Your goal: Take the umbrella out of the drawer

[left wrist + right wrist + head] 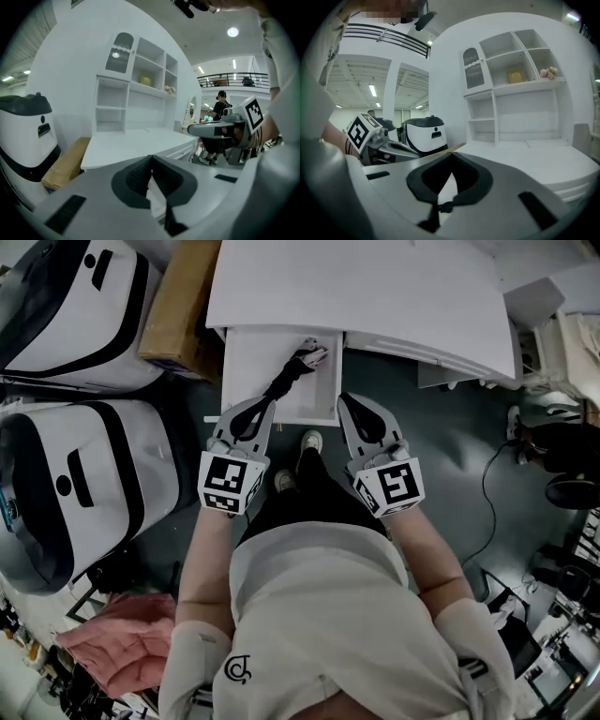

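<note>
A black folded umbrella (289, 376) lies slantwise in the open white drawer (248, 357) under the white desk (375, 287). My left gripper (265, 405) is shut and empty, its tip over the drawer's front edge at the umbrella's near end; whether it touches is unclear. My right gripper (346, 399) hangs beside the drawer's right front corner, its tips together with nothing between them. The left gripper view shows its shut jaws (151, 157) aimed at the desk, with the right gripper (220, 129) alongside. The right gripper view shows its own pads (452, 155) meeting.
Two white-and-black machines (84, 296) (75, 484) stand at the left, with a cardboard box (178, 306) against the desk. A pink cloth (122, 643) lies on the floor. Cables (487, 493) and gear crowd the right. A white shelf unit (511, 93) rises behind the desk.
</note>
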{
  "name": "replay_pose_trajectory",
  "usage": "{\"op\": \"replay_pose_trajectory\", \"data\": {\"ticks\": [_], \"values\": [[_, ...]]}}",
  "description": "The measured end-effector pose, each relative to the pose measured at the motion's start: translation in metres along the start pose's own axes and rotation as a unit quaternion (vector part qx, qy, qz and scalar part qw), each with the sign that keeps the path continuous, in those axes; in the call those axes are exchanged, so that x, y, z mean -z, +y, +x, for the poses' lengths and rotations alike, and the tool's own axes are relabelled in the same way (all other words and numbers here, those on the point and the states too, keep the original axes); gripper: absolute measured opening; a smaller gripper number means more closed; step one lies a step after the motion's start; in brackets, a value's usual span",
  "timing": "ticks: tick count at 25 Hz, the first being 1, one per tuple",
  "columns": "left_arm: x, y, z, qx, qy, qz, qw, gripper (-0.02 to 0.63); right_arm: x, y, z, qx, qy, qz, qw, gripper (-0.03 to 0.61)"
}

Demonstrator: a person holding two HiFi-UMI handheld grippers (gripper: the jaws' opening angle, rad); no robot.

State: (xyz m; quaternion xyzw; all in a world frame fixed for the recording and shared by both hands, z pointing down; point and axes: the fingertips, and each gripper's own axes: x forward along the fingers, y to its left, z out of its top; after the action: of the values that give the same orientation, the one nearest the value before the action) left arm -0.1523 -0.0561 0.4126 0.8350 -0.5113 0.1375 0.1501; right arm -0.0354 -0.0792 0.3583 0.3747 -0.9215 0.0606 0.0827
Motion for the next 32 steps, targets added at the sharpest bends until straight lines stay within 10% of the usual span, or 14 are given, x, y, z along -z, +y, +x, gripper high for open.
{"op": "replay_pose_trajectory", "data": {"ticks": [5, 20, 32], "values": [[0.042, 0.017, 0.074, 0.028, 0.095, -0.009, 0.9951, 0.023, 0.023, -0.033, 0.037, -0.021, 0.006, 0.015, 1.0, 0.006], [0.186, 0.041, 0.222, 0.097, 0.29, 0.006, 0.9521, 0.358, 0.099, -0.13, 0.101, 0.02, 0.049, 0.07, 0.996, 0.006], [0.26, 0.051, 0.281, 0.11, 0.395, 0.053, 0.9106, 0.39, 0.13, -0.163, 0.116, 0.045, 0.057, 0.096, 0.993, 0.006]]}}
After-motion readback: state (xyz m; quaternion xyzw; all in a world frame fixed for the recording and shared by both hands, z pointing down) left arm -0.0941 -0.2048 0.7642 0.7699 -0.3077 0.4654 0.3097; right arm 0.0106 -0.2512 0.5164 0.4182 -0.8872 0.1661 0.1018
